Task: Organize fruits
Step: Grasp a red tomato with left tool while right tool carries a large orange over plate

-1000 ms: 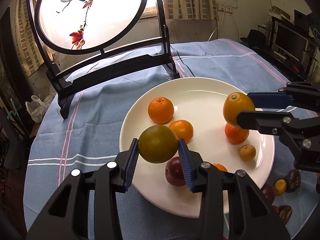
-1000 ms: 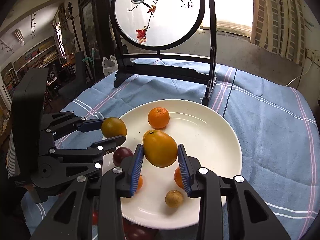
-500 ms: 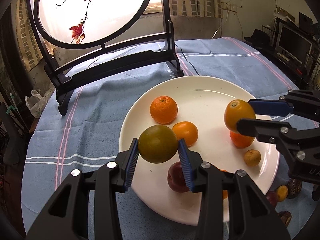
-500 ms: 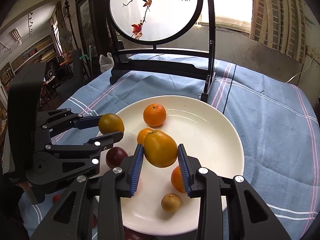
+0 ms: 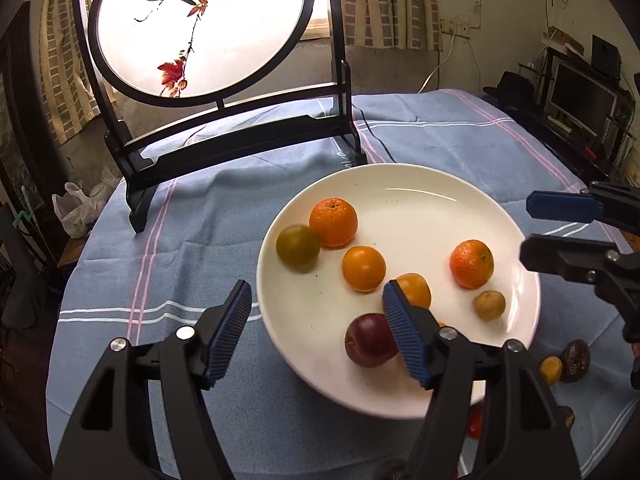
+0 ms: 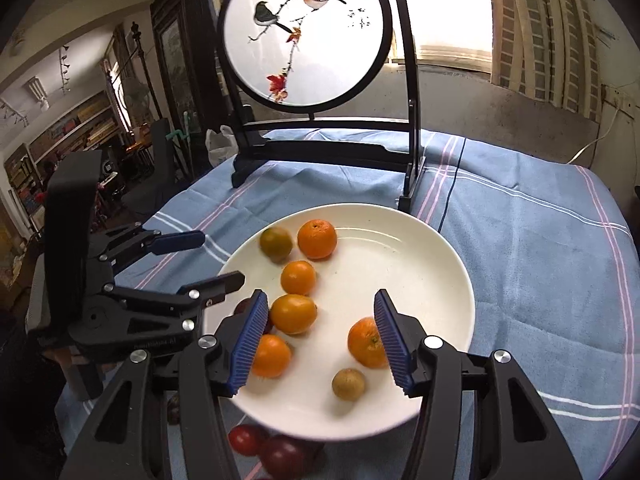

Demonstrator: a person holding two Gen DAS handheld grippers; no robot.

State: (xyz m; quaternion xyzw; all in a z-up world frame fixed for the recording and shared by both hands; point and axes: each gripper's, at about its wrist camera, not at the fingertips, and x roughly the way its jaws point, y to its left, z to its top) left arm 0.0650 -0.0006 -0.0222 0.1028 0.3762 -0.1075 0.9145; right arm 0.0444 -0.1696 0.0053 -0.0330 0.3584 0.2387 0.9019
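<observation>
On round white ceramic plate (image 5: 404,184), far left: greenish-brown round citrus (image 5: 298,247), just released; near centre: oval orange fruit (image 6: 293,313). Left gripper (image 5: 316,330), right gripper (image 6: 320,342): just opened, half-wide, empty, freed for more fruit

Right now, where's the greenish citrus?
On the white plate at its far-left edge in both wrist views, the greenish citrus touches a large orange.

The right half of the white plate (image 6: 432,264) is left bare (fruit is crowded along its left). The far surface is blocked by the framed screen (image 5: 224,148); open blue cloth (image 6: 540,264) is found right.
</observation>
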